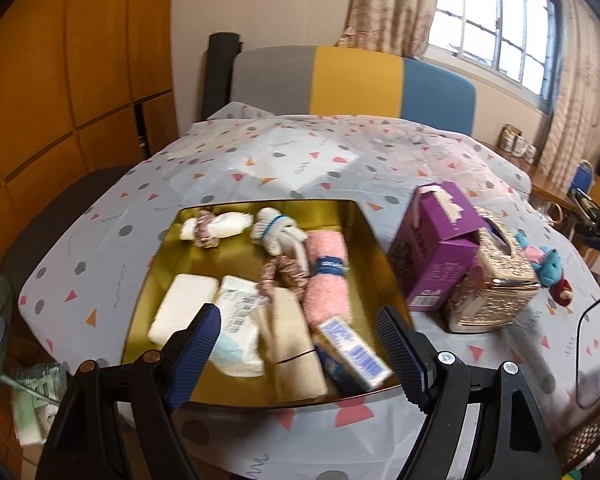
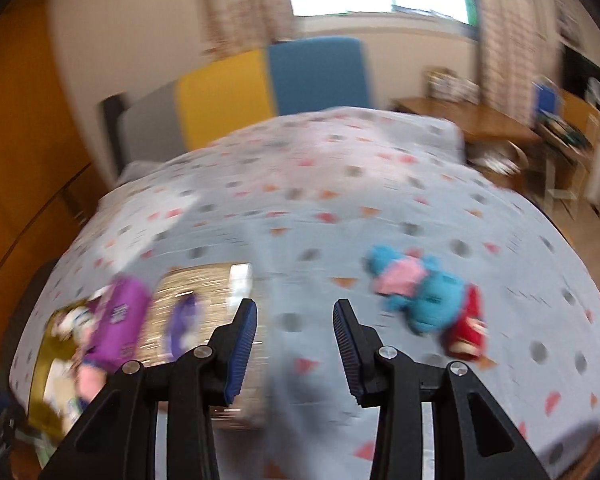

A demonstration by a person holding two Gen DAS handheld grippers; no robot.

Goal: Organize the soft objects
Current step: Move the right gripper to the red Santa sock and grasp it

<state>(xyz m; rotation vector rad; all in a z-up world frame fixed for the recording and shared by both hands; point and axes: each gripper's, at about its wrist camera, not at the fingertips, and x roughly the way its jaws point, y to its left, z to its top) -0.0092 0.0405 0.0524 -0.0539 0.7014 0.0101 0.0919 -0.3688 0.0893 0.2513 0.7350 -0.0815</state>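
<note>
We have the bed (image 1: 340, 160), under its grey sheet of dots and triangles, carrying everything; on it the gold tray (image 1: 352, 224) lies straight ahead of the left tongs (image 1: 300, 354), which stand wide open and empty above its near edge; the tray already holds rolled white and pink towels, scrunchies, tissue packs and a beige cloth; just right of the tray stand the purple carton (image 1: 436, 252) and the glittery gold tissue box (image 1: 496, 288), touching each other; the soft things still loose are the blue plush toy (image 2: 416, 292) in its pink shirt and the small red toy (image 2: 468, 328) touching it, lying ahead and to the right of the right tongs (image 2: 294, 354), which are partly open with nothing between them; the blue toy's long axis seems to run slantwise across the right view; we judge the right hand much the nearer, with bare sheet between; the carton and tissue box stand between the toys and the tray, so a carry would have to pass over or around them
</note>
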